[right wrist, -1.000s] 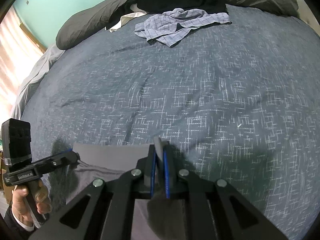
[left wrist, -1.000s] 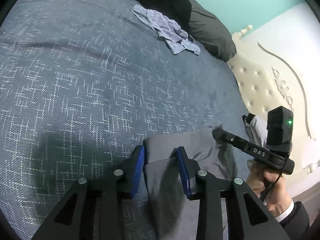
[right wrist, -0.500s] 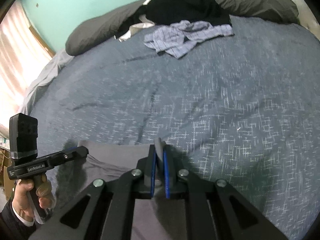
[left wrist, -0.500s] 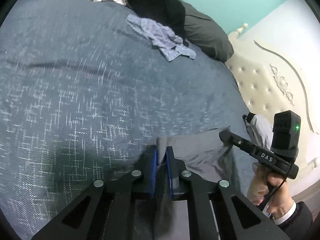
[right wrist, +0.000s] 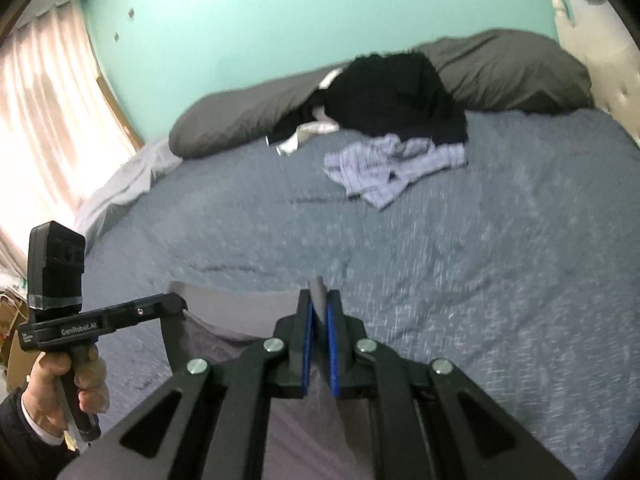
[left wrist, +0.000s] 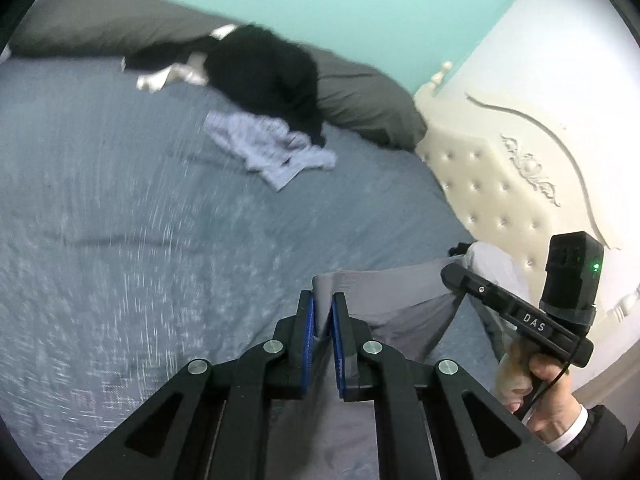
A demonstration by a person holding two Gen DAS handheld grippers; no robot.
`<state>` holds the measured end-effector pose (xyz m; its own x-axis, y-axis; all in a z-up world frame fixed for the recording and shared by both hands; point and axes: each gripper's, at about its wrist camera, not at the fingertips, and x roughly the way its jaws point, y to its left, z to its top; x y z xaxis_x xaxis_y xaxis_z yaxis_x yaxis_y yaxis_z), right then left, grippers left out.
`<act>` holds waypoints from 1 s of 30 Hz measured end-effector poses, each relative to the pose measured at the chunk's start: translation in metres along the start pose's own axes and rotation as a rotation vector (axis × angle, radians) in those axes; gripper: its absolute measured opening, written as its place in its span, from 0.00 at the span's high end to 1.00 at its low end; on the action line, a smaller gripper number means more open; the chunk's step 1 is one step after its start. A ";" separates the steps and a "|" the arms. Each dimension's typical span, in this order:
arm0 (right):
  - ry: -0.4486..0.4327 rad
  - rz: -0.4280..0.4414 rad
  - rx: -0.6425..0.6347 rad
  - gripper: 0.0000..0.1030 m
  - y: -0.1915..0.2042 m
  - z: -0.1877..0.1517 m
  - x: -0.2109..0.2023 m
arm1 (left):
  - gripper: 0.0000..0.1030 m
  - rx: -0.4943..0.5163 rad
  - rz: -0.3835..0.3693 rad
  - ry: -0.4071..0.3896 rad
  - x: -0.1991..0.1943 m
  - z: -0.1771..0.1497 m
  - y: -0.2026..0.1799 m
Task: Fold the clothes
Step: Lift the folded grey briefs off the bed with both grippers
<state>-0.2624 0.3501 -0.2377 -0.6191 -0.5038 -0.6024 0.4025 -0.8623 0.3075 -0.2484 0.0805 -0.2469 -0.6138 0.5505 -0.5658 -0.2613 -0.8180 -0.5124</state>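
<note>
A grey garment (left wrist: pixel 384 292) hangs stretched between my two grippers above the near edge of the bed. My left gripper (left wrist: pixel 323 304) is shut on its left top corner. My right gripper (right wrist: pixel 319 300) is shut on the other corner, with a tuft of grey cloth (right wrist: pixel 318 290) poking up between the blue pads. In the left wrist view the right gripper (left wrist: pixel 452 276) shows at the right, held by a hand (left wrist: pixel 548 396). The right wrist view shows the left gripper (right wrist: pixel 176 304) at the left, also held by a hand (right wrist: pixel 80 376).
The blue-grey bedspread (right wrist: pixel 480 260) stretches ahead. A crumpled checked shirt (right wrist: pixel 396 164) and a black garment (right wrist: pixel 396 96) lie at the far side near dark grey pillows (right wrist: pixel 512 72). A cream tufted headboard (left wrist: pixel 500 184) stands at the right, a curtain (right wrist: pixel 44 128) at the left.
My left gripper, open around the garment's edge a second ago, has shut on it. Both grippers have since risen and tilted up, lifting the grey garment off the bedspread.
</note>
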 end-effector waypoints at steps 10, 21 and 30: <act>-0.086 -0.035 -0.022 0.94 0.023 0.031 -0.080 | 0.91 0.098 0.010 -0.033 -0.048 0.031 -0.068; -0.124 -0.088 -0.024 0.94 0.037 0.044 -0.148 | 0.91 0.154 0.000 -0.024 -0.073 0.039 -0.120; -0.119 -0.140 -0.010 0.94 0.039 0.035 -0.188 | 0.91 0.213 -0.011 0.003 -0.080 0.027 -0.158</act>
<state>-0.1534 0.4096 -0.0868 -0.7448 -0.3817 -0.5474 0.3129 -0.9243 0.2188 -0.1781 0.1613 -0.1030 -0.6077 0.5599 -0.5632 -0.4195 -0.8285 -0.3709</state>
